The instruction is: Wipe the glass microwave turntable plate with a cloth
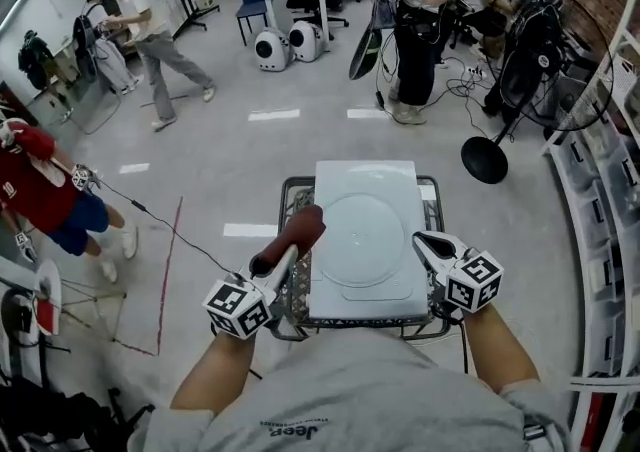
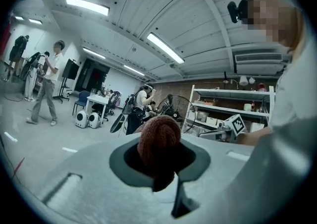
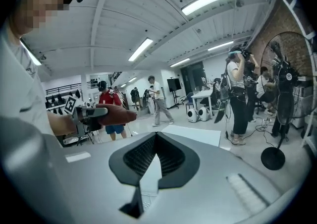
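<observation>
One glass plate (image 1: 365,240), one cloth (image 1: 302,228), two hand-held grippers (image 1: 288,252) (image 1: 422,238)

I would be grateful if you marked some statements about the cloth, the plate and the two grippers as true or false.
1. The left gripper grips a reddish-brown cloth. True.
2. The right gripper holds a second cloth. False: its jaws are together with nothing between them.
3. The glass plate lies flat on a white board on a wire table. True.
4. The cloth is pressed on the middle of the plate. False: in the head view it sits by the board's left edge, clear of the plate's middle.
</observation>
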